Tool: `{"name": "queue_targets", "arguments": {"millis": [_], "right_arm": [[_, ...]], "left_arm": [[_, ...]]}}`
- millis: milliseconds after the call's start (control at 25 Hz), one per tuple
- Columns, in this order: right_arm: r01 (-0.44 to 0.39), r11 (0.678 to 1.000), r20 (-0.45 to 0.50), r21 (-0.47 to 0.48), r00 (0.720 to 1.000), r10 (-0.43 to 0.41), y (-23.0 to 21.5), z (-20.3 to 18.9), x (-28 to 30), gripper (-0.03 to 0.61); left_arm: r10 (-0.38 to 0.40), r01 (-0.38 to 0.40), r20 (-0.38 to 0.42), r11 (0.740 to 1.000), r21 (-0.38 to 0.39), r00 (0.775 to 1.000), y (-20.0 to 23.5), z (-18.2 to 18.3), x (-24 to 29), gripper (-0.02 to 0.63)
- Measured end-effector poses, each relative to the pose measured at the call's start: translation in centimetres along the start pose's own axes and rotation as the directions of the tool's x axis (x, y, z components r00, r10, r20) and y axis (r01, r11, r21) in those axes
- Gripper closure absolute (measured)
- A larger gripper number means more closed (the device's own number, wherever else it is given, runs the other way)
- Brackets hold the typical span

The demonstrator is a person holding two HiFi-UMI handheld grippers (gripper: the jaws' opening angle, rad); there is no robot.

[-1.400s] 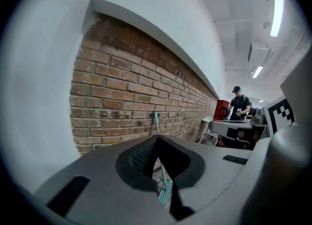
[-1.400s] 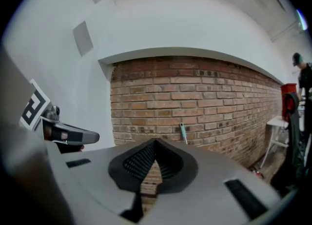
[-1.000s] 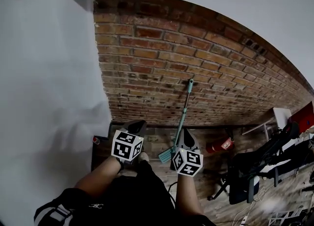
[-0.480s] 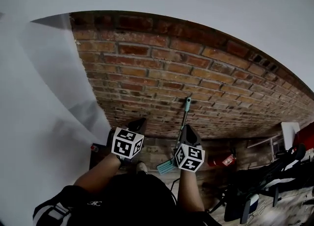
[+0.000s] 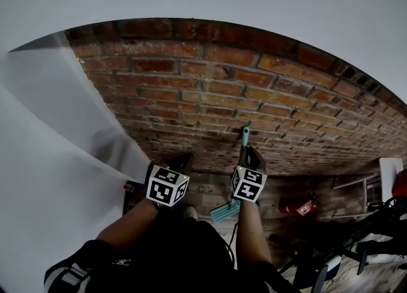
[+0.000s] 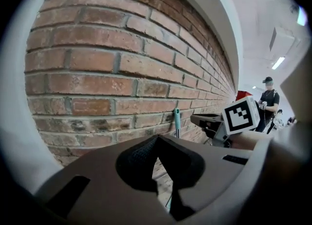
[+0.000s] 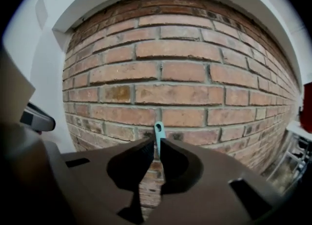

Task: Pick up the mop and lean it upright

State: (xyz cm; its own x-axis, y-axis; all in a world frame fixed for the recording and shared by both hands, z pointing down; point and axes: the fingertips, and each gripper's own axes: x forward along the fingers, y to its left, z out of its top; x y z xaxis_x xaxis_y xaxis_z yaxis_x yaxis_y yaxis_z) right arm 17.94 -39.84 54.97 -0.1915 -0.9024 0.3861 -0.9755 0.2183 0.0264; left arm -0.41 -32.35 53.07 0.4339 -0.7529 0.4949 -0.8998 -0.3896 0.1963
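The mop stands almost upright in front of the brick wall [image 5: 210, 88]. Its teal handle tip [image 5: 244, 134] is close to the bricks and its flat teal head [image 5: 224, 210] is down on the floor. My right gripper [image 5: 249, 156] is shut on the mop handle just below the tip. In the right gripper view the tip [image 7: 159, 130] pokes up between the closed jaws. My left gripper [image 5: 180, 160] is level with the right one, to its left, with its jaws together and nothing in them. From the left gripper view the handle [image 6: 177, 120] shows beside the right gripper [image 6: 202, 120].
A white wall [image 5: 51, 158] meets the bricks at the left. A red fire extinguisher [image 5: 299, 208] lies on the floor at the right, with dark chairs [image 5: 356, 247] and a desk further right. A person [image 6: 268, 99] stands far off.
Both grippers have moved toward the brick wall. The mop has gone with the right gripper, and its handle tip now stands closer to the bricks.
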Motion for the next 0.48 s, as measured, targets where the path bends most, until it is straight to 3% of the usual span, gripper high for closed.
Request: {"name": "queue_targets", "arguments": {"millis": [120,360,480], "right_arm": [[0.005,0.999,-0.043,-0.042,0.999,-0.007,0.1,-0.6,2.5,0.482],[0.076,0.99,-0.116,-0.121,0.989,-0.09,-0.3,-1.6,6.8,0.48],[0.12,0.987,-0.119,-0.102,0.984,-0.132,-0.9,-1.6,7.1,0.474]], "left_arm": [[-0.031,0.03,-0.033,0.999,-0.033,0.999,0.4,-0.5,0.6,0.621],[-0.058,0.057,-0.051,0.998,-0.018,0.997,1.7,0.1,1.1,0.621],[-0.071,0.07,-0.066,0.997,-0.019,0.995,2.4,-0.2,0.8,0.621]]}}
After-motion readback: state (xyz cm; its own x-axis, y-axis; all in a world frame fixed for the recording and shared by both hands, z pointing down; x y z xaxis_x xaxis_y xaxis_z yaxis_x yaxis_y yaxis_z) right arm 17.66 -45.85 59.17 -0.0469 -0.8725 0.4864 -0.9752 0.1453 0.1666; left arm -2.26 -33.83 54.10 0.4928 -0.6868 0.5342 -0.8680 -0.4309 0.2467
